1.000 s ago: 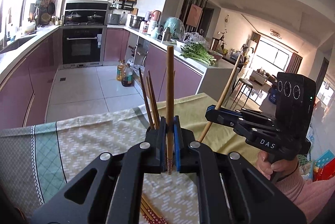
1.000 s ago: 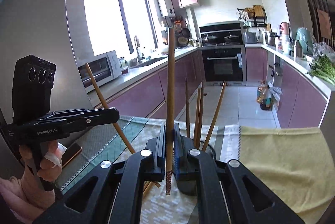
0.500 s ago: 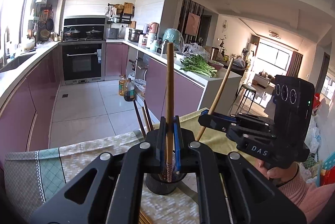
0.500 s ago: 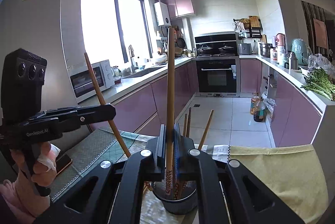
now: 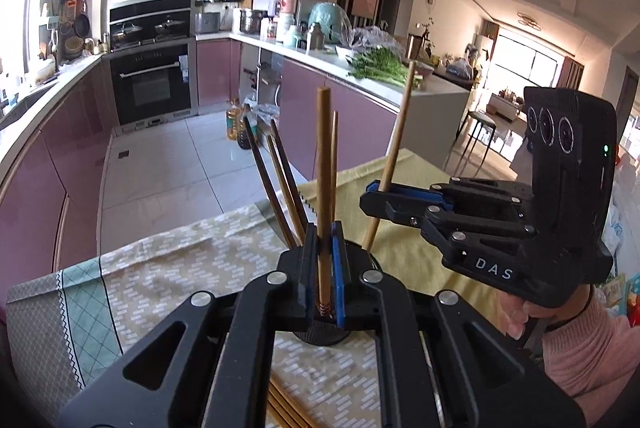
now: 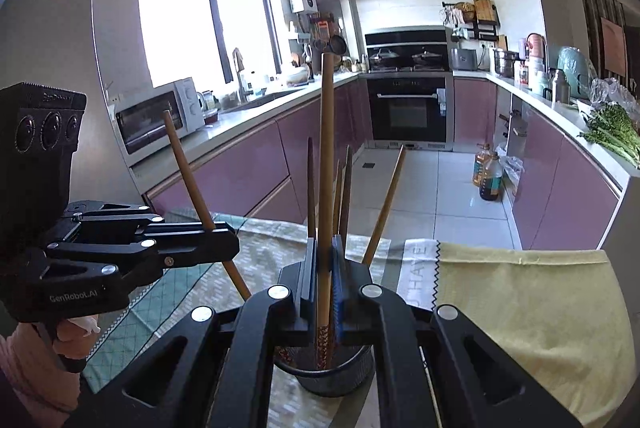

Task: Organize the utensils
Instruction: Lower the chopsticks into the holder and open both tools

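you have a chopstick (image 5: 323,187) clamped upright in the left gripper (image 5: 323,268), its patterned tip just over the dark cup (image 6: 332,374). the right gripper (image 6: 326,288) is closed on its own chopstick (image 6: 326,167), whose tip looks already inside the rim. several sticks (image 6: 344,183) stand in the cup, leaning apart. more chopsticks (image 5: 286,408) lie on the cloth (image 5: 160,268) near you.

lower each stick straight down until the tip is well inside, then let go; drop one at a time so the two don't cross. aim for the gap between the leaning sticks, since a knock could tip the cup.

the two grippers sit close together over the cup, so pull back along your own side. the desk edge is just beyond the cup; the yellow cloth (image 6: 520,308) to the right is free.
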### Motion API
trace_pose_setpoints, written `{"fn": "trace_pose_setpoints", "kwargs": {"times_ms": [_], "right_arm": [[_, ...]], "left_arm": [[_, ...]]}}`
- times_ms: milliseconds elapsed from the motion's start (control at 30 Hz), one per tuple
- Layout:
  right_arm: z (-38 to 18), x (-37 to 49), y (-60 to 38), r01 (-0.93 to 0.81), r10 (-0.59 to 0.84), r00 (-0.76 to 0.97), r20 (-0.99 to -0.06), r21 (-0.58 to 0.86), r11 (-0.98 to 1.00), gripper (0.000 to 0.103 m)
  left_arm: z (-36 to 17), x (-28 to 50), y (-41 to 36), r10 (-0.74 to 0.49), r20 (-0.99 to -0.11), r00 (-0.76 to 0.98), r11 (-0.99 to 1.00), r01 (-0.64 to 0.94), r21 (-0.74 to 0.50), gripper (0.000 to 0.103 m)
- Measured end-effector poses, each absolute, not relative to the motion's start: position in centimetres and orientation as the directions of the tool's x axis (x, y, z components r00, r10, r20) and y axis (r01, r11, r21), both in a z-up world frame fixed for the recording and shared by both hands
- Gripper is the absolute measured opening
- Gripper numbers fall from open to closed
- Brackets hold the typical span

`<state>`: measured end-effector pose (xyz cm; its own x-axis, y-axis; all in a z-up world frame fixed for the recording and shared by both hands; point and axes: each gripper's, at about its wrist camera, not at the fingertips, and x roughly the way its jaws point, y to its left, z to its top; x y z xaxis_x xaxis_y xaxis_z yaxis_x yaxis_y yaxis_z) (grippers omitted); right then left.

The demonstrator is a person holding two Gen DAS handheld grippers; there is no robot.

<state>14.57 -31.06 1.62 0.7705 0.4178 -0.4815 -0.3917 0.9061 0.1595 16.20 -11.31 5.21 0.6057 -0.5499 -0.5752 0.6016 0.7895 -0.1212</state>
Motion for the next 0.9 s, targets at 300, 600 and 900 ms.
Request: {"fn": "trace_pose_setpoints", "kwargs": {"times_ms": [300,600,900], "right_arm": [[-0.3,16.0,-30.8,-0.374,0.411,0.706,-0.576,0.190,0.908,0.006],[-1.5,17.2,-30.4,-0.344,0.402,0.691,-0.600,0.215,0.914,0.006],[-1.7,17.5,-30.6,-0.315,0.398,0.693,-0.602,0.244,0.917,0.008]], "left_arm": [[2.9,18.0,-11.6,-0.541,-0.638,0.548,0.782,0.607,-0.143,0.007],[1.8,20.4,-11.9,-0.530,-0.662,0.530,0.797,0.579,-0.174,0.008],[0.1,21.1,-12.2,-0.518,-0.679,0.520,0.808,0.557,-0.190,0.012]]}}
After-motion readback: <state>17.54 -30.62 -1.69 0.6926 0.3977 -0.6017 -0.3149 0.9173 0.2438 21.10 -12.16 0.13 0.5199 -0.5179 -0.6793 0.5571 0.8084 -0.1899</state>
